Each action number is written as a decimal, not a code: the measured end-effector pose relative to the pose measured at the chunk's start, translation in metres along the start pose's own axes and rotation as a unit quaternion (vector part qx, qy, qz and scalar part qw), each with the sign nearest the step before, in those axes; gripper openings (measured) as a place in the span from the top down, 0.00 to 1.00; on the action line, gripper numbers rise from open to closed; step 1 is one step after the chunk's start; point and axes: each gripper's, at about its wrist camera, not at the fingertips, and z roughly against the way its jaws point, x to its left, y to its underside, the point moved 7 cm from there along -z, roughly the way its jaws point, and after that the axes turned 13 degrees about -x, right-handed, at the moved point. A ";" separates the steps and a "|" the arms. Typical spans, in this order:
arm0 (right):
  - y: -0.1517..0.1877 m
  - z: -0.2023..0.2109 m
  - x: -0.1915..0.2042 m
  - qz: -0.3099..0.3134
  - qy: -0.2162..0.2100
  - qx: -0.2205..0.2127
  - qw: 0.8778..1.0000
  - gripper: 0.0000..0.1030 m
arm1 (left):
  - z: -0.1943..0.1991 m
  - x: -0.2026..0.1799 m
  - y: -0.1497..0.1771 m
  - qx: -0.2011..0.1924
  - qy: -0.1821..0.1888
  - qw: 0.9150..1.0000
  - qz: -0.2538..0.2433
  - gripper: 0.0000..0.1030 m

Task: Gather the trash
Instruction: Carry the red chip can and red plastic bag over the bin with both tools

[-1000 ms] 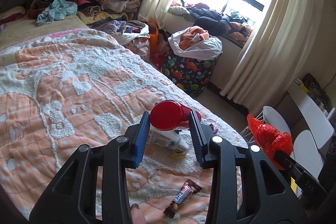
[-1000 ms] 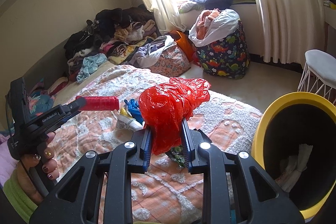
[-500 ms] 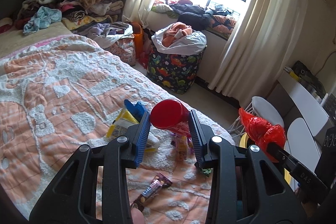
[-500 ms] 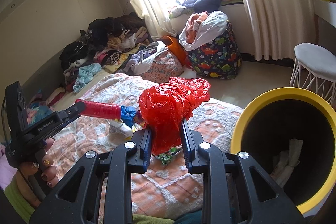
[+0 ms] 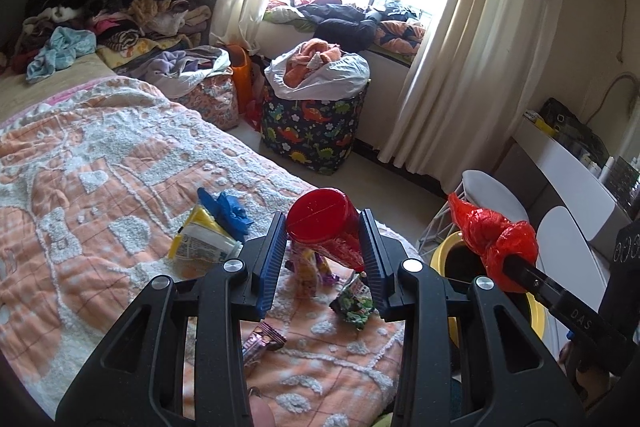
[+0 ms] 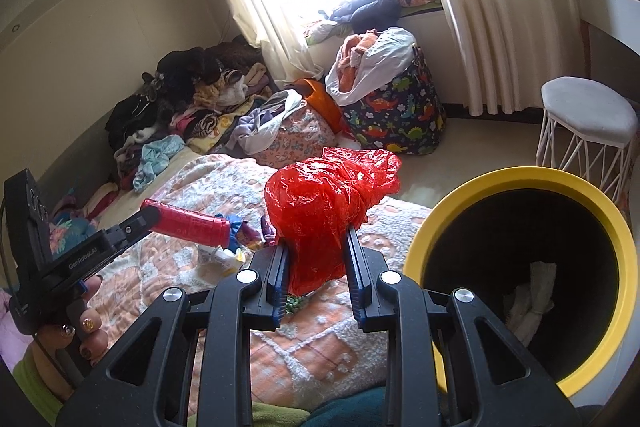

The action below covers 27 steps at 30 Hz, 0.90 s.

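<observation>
left gripper (image 5: 322, 251) pinches a stiff, light red tube (image 5: 320, 223); right gripper (image 6: 316, 263) squeezes a soft, crinkly red bag (image 6: 324, 199) mid-bunch, the bin (image 6: 520, 179) at three o'clock.

- A lived-in home bedroom: a bed (image 5: 100, 163) under an orange-and-white quilt.
- Clothes heaped (image 5: 120, 7) at its far end.
- Cream curtains (image 5: 460, 47) frame a bright window.
- A dinosaur-print laundry hamper (image 5: 312, 131) overflows beside a white stool (image 6: 588, 119).
</observation>
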 end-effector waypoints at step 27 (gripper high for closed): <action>-0.014 0.019 -0.072 -0.061 0.053 -0.015 0.997 0.77 | -0.004 -0.062 0.011 0.016 0.046 0.998 -0.035 0.72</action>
